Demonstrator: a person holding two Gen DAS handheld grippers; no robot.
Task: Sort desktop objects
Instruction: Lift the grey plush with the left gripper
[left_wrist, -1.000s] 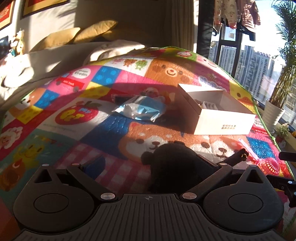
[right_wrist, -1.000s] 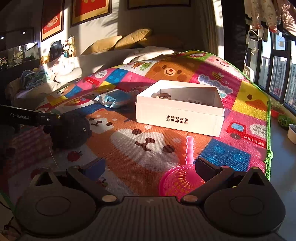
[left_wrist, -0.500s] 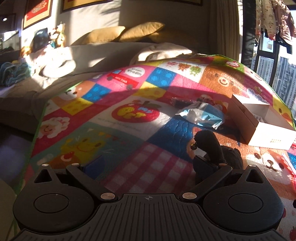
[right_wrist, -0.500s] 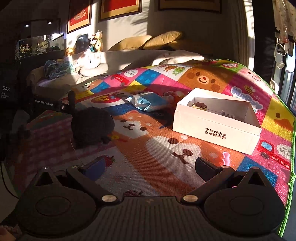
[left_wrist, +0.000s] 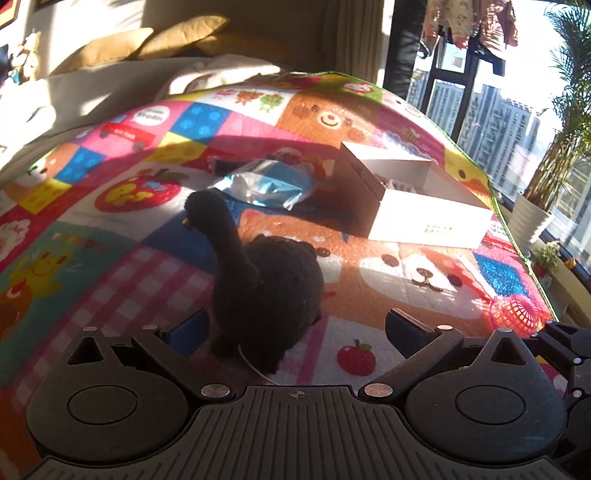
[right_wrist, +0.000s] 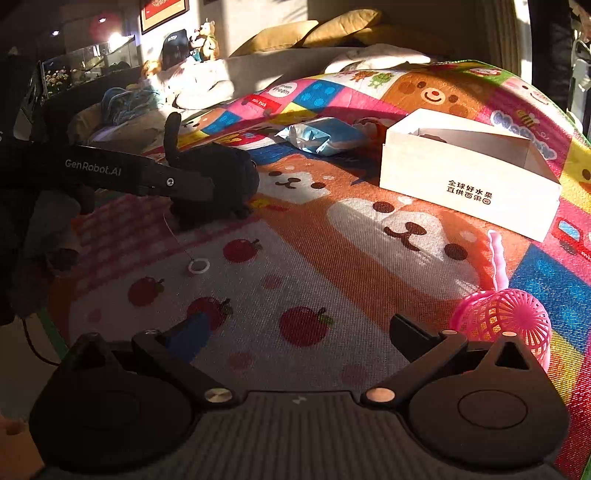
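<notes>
black plush toy (left_wrist: 266, 288) upright, neck tilted toward blue packet (left_wrist: 266, 184)

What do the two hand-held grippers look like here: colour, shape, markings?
Both are matte black. The left hand-held gripper and the right hand-held gripper each have a ribbed body, two round pivot housings with silver screws, a blue pad on one finger. White "GenRobot.AI" lettering runs along the left one's side.

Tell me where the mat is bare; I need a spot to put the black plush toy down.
Free: the apple-print patch between the black plush toy, pink mesh scoop and right gripper; also the dog-face patch before the white box. Crowded: beside the blue packet, left of that box.
</notes>
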